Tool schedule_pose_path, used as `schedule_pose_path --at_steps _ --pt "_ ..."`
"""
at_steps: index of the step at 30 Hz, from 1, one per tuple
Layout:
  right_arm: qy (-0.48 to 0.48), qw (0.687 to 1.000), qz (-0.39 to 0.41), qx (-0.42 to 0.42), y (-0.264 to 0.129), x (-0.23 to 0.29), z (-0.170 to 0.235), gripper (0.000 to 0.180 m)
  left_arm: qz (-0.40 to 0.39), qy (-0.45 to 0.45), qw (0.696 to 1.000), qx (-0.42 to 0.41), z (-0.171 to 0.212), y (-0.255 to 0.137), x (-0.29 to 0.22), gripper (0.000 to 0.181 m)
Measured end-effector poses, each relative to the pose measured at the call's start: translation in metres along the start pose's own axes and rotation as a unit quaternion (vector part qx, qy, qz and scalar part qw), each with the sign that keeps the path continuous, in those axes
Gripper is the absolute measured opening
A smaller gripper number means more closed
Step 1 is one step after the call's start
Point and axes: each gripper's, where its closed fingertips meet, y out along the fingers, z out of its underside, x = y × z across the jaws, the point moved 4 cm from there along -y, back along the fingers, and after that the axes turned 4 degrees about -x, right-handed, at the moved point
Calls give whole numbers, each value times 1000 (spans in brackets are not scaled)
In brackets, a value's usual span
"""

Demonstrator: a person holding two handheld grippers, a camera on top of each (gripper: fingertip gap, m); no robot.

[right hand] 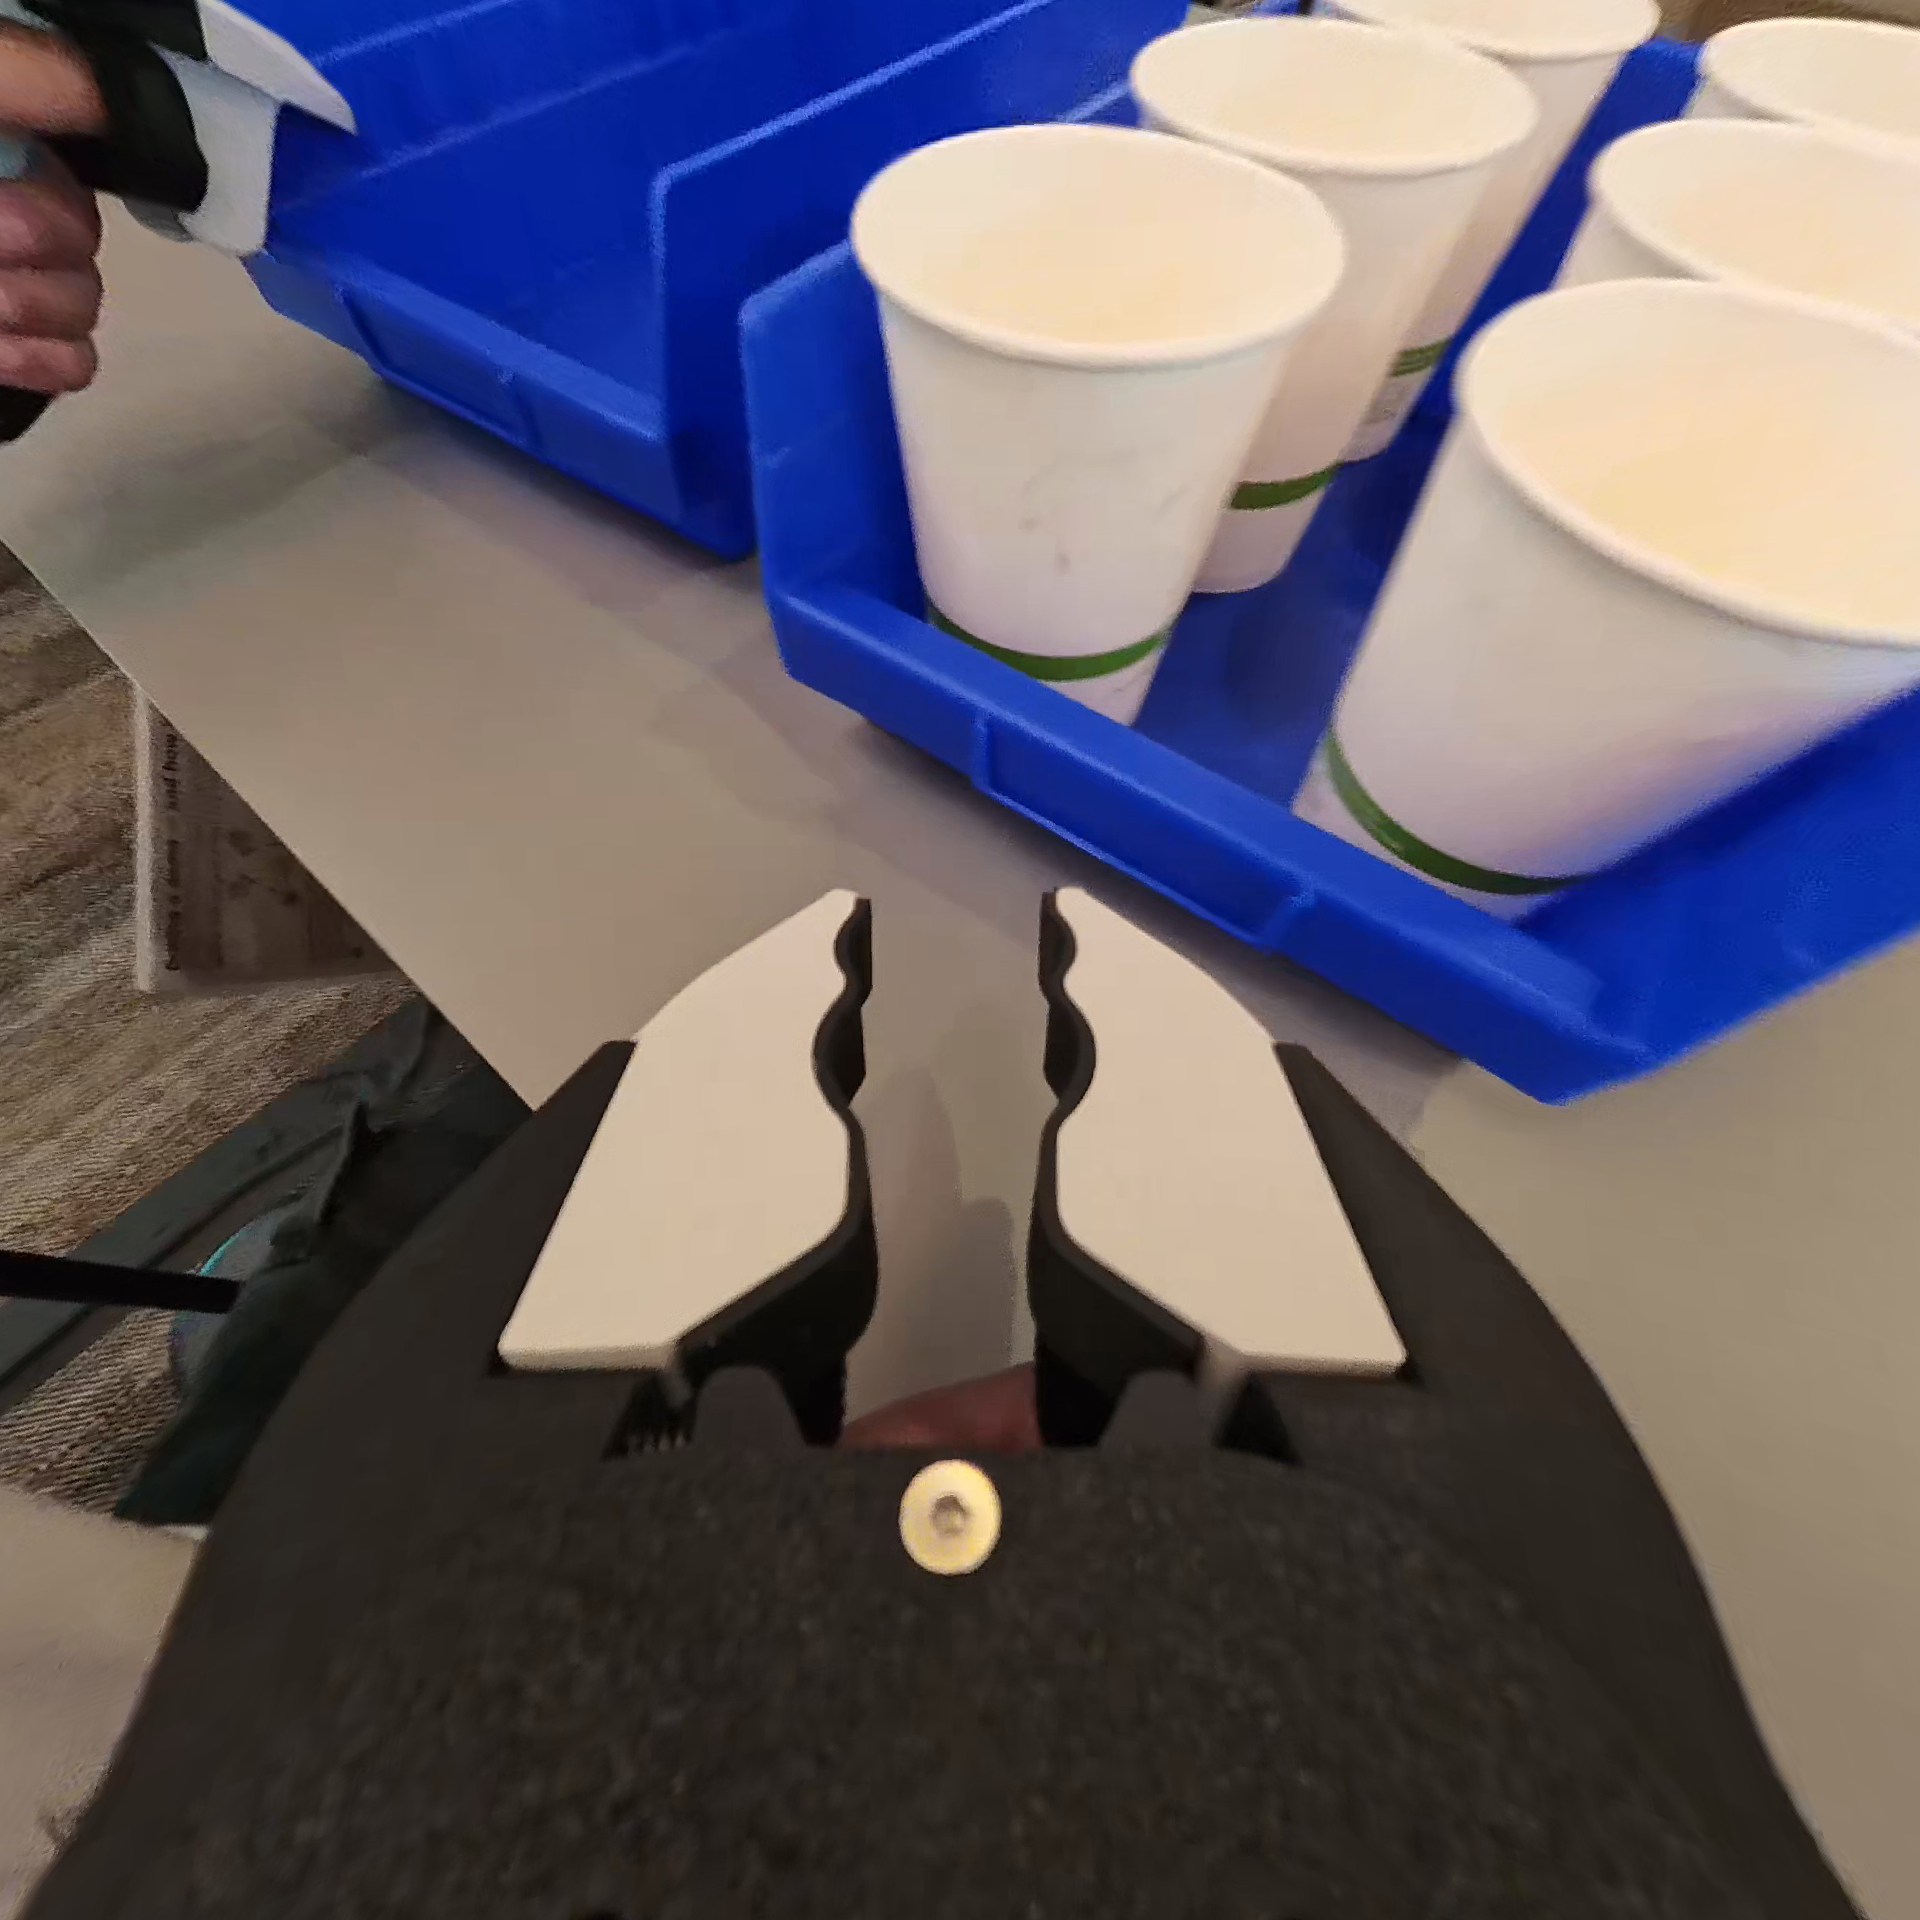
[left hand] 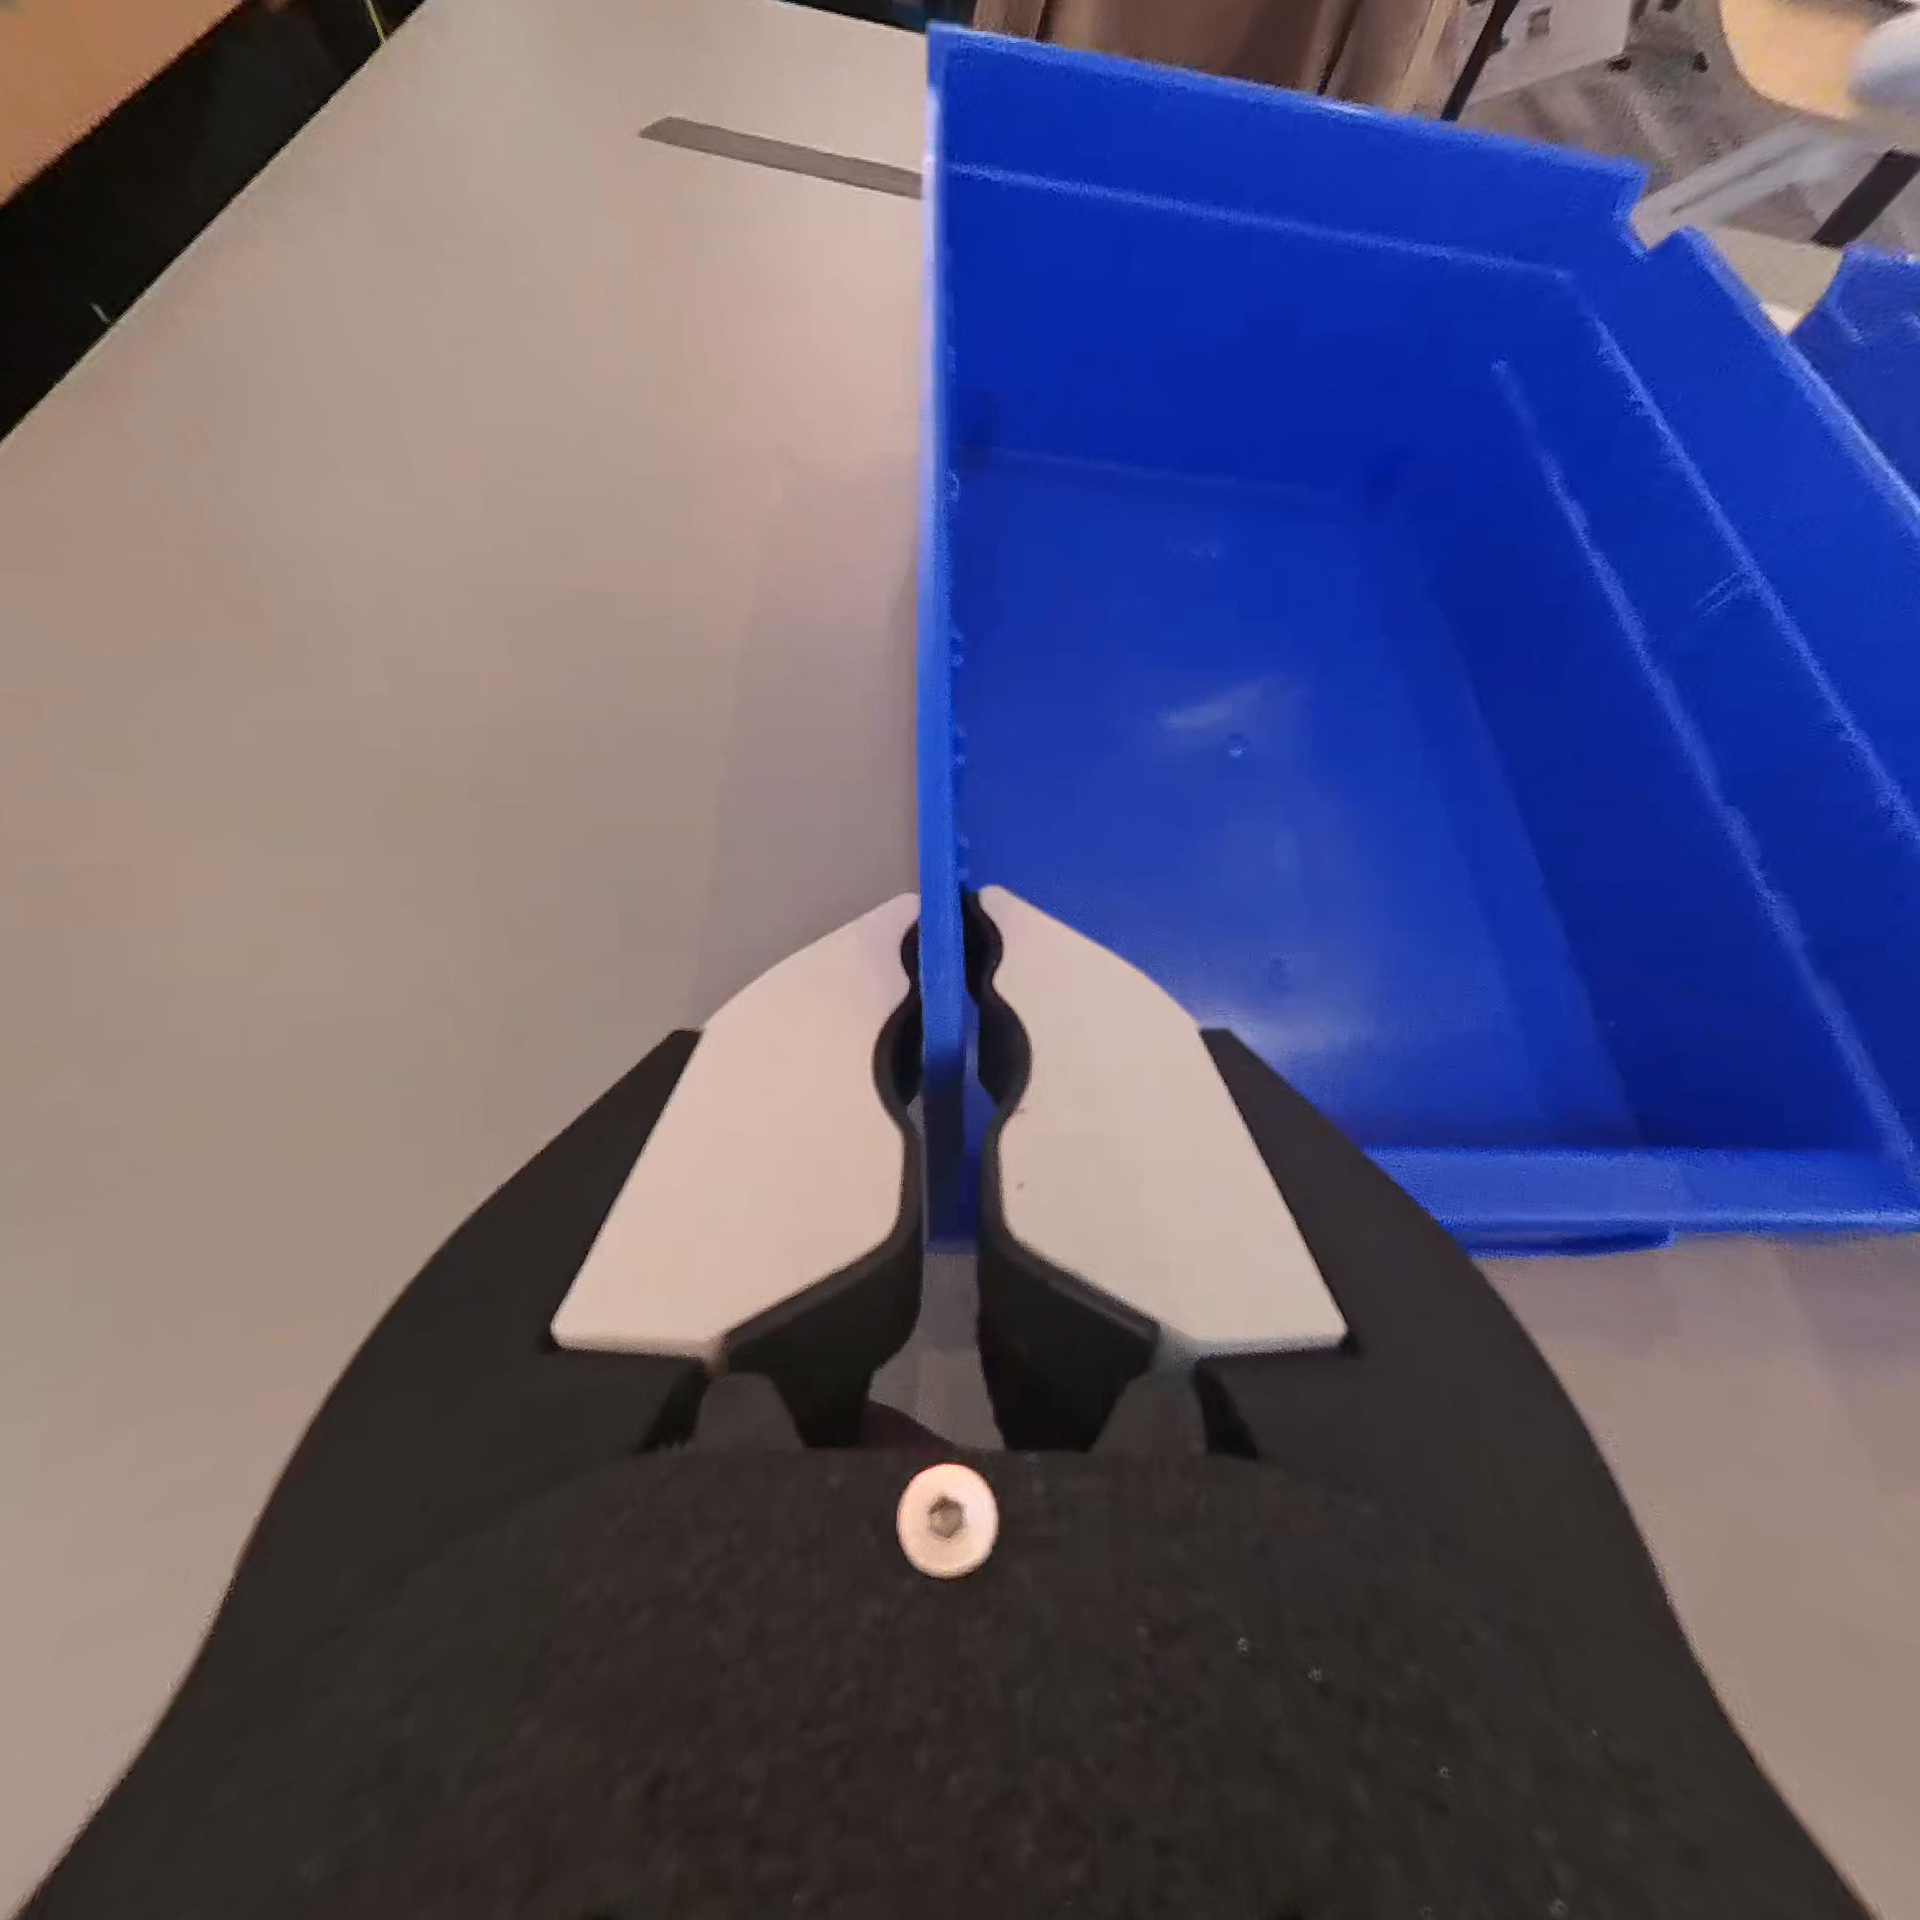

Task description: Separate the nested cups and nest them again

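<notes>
My left gripper [left hand: 943, 914] is shut on the thin side wall of an empty blue bin [left hand: 1351, 727]; both pads press on the wall's edge. The same bin [right hand: 540, 208] shows at the upper left of the right wrist view, with the left gripper [right hand: 244, 135] on its left wall. My right gripper [right hand: 954, 909] is open and empty above the grey table [right hand: 582, 748], just in front of a second blue bin [right hand: 1143, 810]. That bin holds several white paper cups with green bands, the nearest ones at its left [right hand: 1081, 416] and right [right hand: 1642, 603].
A person's hand [right hand: 42, 249] holds the left gripper at the far left. The table's left edge drops to a patterned floor [right hand: 73, 831]. A grey strip [left hand: 779, 156] lies on the table beyond the empty bin.
</notes>
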Motion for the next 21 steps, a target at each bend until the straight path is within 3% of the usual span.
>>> schedule_pose_path --at_steps 6,12,15,16,18,21 --pt "16 998 -61 -21 45 45 -23 41 -51 12 999 -5 30 -54 -9 4" --pt "32 996 -55 -66 76 75 -53 57 -106 -25 994 -21 70 -128 -23 4" --pt "32 994 -65 -84 81 85 -59 56 -122 -37 991 -30 85 -153 -34 4" --pt "31 993 -73 -85 82 89 -59 53 -124 -38 991 -33 89 -159 -38 5" --pt "34 992 -89 -87 82 95 -59 24 -125 -40 991 -37 95 -167 -47 4" --pt "13 995 -32 -94 78 91 -60 8 -147 -39 987 -53 100 -175 -59 4"
